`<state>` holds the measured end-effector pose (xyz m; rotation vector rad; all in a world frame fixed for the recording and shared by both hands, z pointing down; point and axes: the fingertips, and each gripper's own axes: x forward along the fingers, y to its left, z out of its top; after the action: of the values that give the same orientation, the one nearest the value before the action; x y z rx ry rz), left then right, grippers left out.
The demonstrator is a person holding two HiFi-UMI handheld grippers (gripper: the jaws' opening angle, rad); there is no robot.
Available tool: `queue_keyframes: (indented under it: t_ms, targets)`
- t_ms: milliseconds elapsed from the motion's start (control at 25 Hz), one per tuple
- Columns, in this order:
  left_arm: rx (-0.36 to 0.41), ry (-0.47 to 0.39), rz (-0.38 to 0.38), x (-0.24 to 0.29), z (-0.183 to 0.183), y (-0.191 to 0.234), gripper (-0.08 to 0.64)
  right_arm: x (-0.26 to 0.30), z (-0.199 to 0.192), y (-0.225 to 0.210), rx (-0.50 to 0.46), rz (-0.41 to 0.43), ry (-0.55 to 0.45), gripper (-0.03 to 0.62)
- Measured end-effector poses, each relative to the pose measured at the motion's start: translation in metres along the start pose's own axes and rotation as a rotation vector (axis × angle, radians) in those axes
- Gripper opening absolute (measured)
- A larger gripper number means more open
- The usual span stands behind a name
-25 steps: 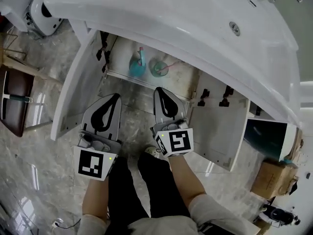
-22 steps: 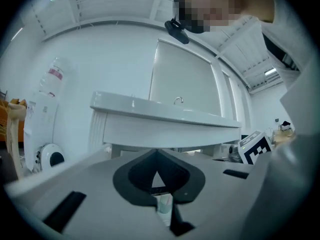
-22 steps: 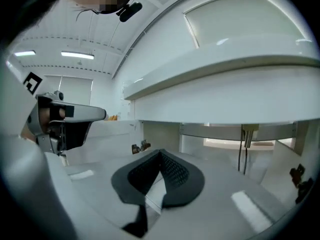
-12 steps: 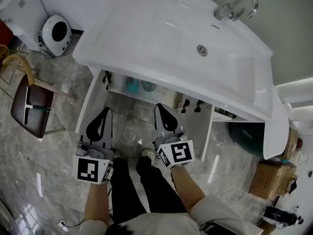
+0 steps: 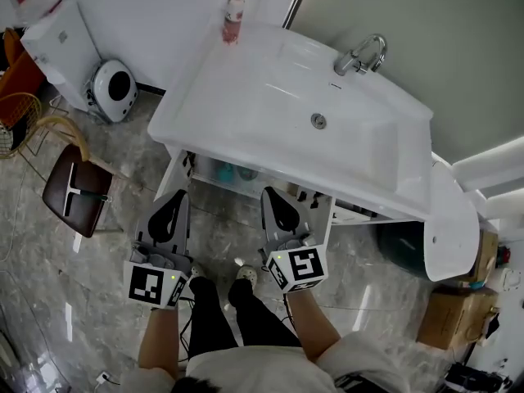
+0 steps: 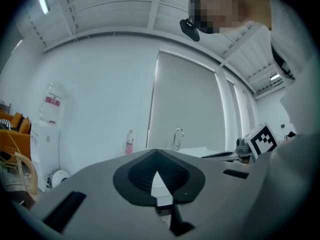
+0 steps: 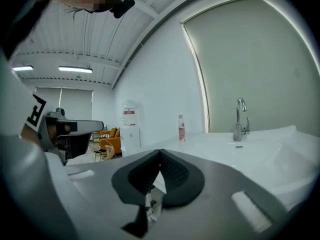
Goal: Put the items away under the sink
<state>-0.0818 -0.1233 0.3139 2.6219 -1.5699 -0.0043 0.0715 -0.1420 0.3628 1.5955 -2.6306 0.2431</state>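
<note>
Up we come from the cabinet: a second ago both tools were low in front of its open doors, and now our view has risen until the whole sink lies below us. Left claw is pressed together, tips meeting with nothing between them, and the right claw is the same, shut on air. Both hang on the near side of the vanity, side by side, just short of its front edge. Under the basin the cabinet is open, and two teal things already sit inside on its left, too small from up here to name. What we judge is left to store is the bottle, pinkish with a pale cap, upright on the far left corner of the table, well apart from both claws and left of the faucet. We'd expect it to be light and fairly stiff, probably plastic, with a smooth round wall that could slide in a loose pinch. It's tall and narrow too, so a nudge near the cap might tip it over. Best hold, as we read it, is across the body around mid-height, pads square on opposite sides, below the cap. Either claw has to spread before it goes in.
</note>
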Motion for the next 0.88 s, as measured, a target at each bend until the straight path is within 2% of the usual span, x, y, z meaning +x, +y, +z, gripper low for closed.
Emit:
queue_keyframes:
  t_ms: [480, 880]
  targets:
    - [0.018, -0.056, -0.015, -0.017, 0.085, -0.022, -0.001, -0.029, 0.098, 0.010, -0.056, 0.018, -0.069, 0.011]
    - [0.037, -0.105, -0.010, -0.033, 0.126, -0.028, -0.002, -0.054, 0.140, 0.015, -0.089, -0.004, -0.128, 0.011]
